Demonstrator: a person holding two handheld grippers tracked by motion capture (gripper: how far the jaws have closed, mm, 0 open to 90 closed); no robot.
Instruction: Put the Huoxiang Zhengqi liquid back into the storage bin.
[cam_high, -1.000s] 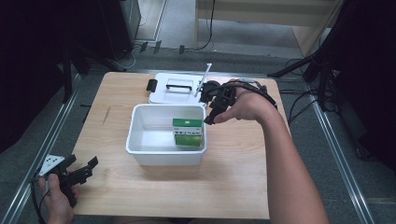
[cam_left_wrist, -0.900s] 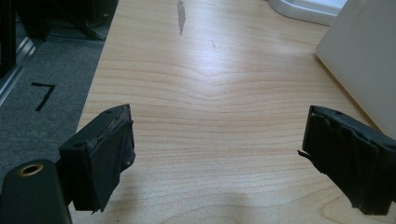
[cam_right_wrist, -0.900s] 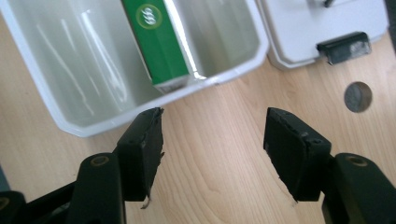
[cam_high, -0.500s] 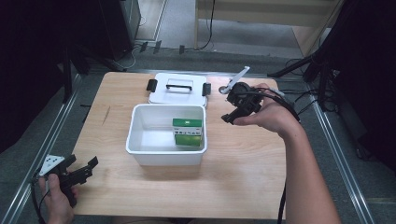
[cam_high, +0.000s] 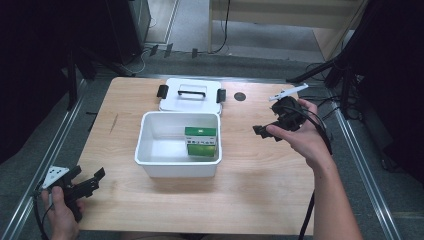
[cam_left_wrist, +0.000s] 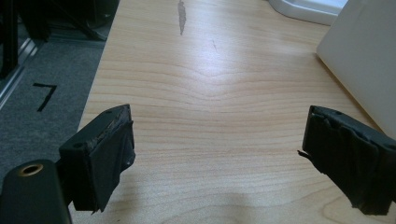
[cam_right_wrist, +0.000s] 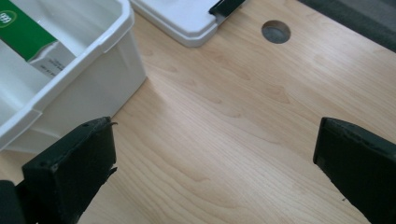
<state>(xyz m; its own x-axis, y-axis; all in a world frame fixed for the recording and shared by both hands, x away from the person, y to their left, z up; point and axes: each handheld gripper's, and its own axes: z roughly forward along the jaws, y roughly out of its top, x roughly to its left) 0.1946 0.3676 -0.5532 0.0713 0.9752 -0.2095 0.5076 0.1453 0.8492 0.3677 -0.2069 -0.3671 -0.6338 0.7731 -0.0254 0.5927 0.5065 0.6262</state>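
Note:
A white plastic bin (cam_high: 177, 166) stands mid-table with a green and white box (cam_high: 200, 141) lying inside at its right. The bin's wall (cam_right_wrist: 70, 100) and the box (cam_right_wrist: 23, 32) also show at the left of the right gripper view. My right gripper (cam_high: 263, 131) hangs open over bare wood to the right of the bin, jaws wide with nothing between them. My left gripper (cam_high: 92, 181) rests open at the table's front left corner, its jaws pointing toward the bin, whose side (cam_left_wrist: 364, 60) shows at the right of the left gripper view.
A white lid (cam_high: 191, 95) with a black handle and black clips lies flat behind the bin. A round cable hole (cam_high: 240, 96) sits in the tabletop beside it. Bare wood spreads in front of the bin. Dark floor and metal rails surround the table.
My right gripper has drawn back from over the bin to the right and now hangs open beside it. The green box stays in the bin. The left gripper has not moved.

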